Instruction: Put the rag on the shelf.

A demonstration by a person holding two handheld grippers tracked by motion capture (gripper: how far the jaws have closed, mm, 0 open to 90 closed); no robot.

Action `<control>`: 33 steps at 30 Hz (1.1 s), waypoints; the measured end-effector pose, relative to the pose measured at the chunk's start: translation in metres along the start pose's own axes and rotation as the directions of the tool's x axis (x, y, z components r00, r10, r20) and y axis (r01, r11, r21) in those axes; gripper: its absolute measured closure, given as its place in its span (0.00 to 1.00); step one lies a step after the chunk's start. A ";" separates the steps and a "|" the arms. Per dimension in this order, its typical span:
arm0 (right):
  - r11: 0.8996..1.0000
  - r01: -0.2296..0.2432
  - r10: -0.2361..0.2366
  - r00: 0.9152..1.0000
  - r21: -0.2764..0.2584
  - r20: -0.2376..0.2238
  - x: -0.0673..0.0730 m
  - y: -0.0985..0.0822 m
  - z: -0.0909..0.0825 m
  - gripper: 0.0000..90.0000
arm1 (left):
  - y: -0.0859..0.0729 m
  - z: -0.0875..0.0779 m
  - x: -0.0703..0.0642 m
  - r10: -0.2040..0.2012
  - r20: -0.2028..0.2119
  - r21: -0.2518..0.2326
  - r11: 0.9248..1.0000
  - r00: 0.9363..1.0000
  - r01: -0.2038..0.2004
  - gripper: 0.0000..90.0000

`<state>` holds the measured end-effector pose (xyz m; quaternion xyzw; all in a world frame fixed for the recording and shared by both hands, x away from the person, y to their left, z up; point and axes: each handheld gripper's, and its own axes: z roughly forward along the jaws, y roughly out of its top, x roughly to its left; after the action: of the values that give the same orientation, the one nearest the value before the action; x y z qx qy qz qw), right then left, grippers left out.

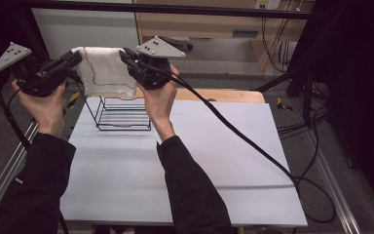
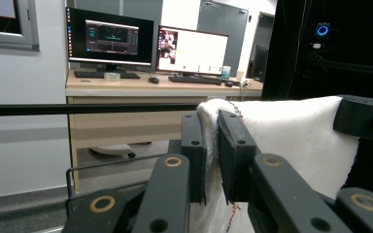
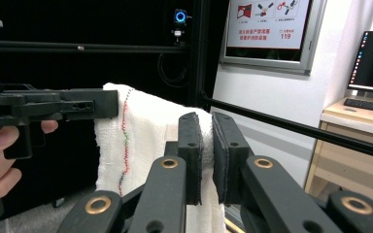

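High view: white towel [image 1: 108, 73] held stretched above black wire rack [image 1: 121, 114] on white desk [image 1: 199, 161], left tool [image 1: 75, 58] and right tool [image 1: 125, 56] at its top corners.
Left gripper view: left tool [image 2: 212, 145] clenched on towel edge.
Right gripper view: right tool [image 3: 206, 150] clamped on towel's opposite corner.

overhead forward-down; gripper views close, sharing cloth [image 2: 291, 141]

White-topped table [image 1: 199, 161], wooden strip along its far edge, black wire rack [image 1: 123, 114] standing at far left.
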<state>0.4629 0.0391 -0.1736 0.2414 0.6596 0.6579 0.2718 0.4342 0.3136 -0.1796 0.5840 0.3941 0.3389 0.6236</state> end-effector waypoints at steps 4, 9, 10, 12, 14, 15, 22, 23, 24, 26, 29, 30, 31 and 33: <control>1.000 0.004 -0.005 1.000 0.002 0.010 -0.003 0.005 0.007 0.93 | 0.005 0.005 0.002 0.006 -0.012 -0.003 1.000 1.000 -0.006 0.90; 1.000 0.022 -0.022 0.999 0.006 0.027 -0.008 0.012 0.016 0.93 | 0.011 0.014 0.008 0.003 -0.016 -0.006 1.000 1.000 -0.004 0.90; 1.000 0.028 -0.028 0.999 0.009 0.028 -0.009 0.014 0.018 0.93 | 0.013 0.015 0.010 0.005 -0.019 -0.007 1.000 1.000 -0.005 0.90; 1.000 0.028 -0.028 0.999 0.006 0.030 -0.010 0.016 0.022 0.93 | 0.016 0.018 0.012 0.002 -0.021 -0.010 1.000 1.000 -0.002 0.90; 1.000 0.015 -0.015 1.000 0.000 0.027 -0.013 0.017 0.025 0.93 | 0.019 0.021 0.015 -0.001 -0.019 -0.008 1.000 1.000 0.001 0.90; 1.000 0.017 -0.017 0.999 0.002 0.031 -0.014 0.018 0.027 0.93 | 0.020 0.023 0.016 0.005 -0.024 -0.005 1.000 1.000 -0.005 0.90; 1.000 0.031 -0.031 0.999 0.005 0.042 -0.017 0.025 0.040 0.93 | 0.029 0.030 0.024 0.002 -0.042 -0.012 1.000 0.999 -0.003 0.90; 0.999 0.031 -0.031 0.999 0.008 0.042 -0.018 0.026 0.042 0.93 | 0.030 0.031 0.025 0.003 -0.044 -0.012 1.000 0.999 -0.003 0.90; 0.999 0.031 -0.031 0.999 0.009 0.042 -0.019 0.027 0.044 0.93 | 0.031 0.033 0.026 0.004 -0.046 -0.011 1.000 0.999 -0.005 0.90; 0.999 0.032 -0.033 0.998 0.010 0.046 -0.020 0.029 0.048 0.93 | 0.032 0.036 0.029 0.005 -0.053 -0.004 1.000 0.999 -0.005 0.90; 1.000 0.026 -0.027 0.998 0.016 0.049 -0.023 0.030 0.055 0.93 | 0.032 0.041 0.033 -0.004 -0.057 0.002 1.000 0.998 0.004 0.90; 0.999 0.025 -0.026 0.998 0.022 0.051 -0.025 0.029 0.058 0.93 | 0.032 0.043 0.034 -0.002 -0.057 0.001 1.000 0.998 0.002 0.90; 0.999 0.020 -0.021 0.998 0.025 0.051 -0.027 0.028 0.060 0.93 | 0.031 0.044 0.035 -0.002 -0.056 0.001 1.000 0.998 0.002 0.90; 0.999 0.012 -0.014 0.999 0.031 0.052 -0.030 0.026 0.064 0.93 | 0.029 0.048 0.038 0.000 -0.060 0.008 1.000 0.998 0.000 0.90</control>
<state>0.5273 0.0660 -0.1454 0.2582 0.6639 0.6393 0.2895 0.4956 0.3273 -0.1537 0.5762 0.4139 0.3547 0.6090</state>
